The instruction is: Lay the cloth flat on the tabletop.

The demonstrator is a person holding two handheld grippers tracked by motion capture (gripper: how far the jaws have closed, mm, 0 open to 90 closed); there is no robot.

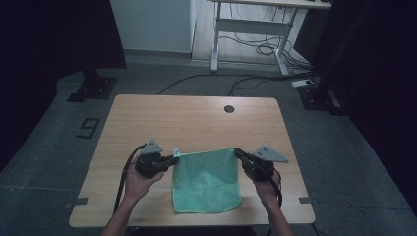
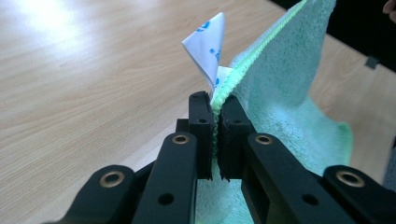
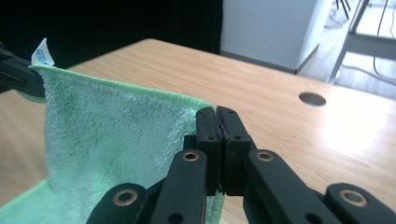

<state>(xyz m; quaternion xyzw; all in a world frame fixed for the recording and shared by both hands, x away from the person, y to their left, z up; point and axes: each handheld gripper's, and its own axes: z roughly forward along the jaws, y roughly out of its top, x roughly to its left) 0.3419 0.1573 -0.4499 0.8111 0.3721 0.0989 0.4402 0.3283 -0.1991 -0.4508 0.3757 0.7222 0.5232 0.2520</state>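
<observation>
A green cloth hangs stretched between my two grippers over the near half of the wooden table, its lower part resting on the tabletop. My left gripper is shut on the cloth's far left corner, where a white label with blue print sticks up. My right gripper is shut on the far right corner. In the right gripper view the cloth runs left to the other gripper's black jaw and the label.
A round cable hole lies near the table's far edge. Beyond the table stand a white desk frame with loose cables on the floor and black stand bases at both sides.
</observation>
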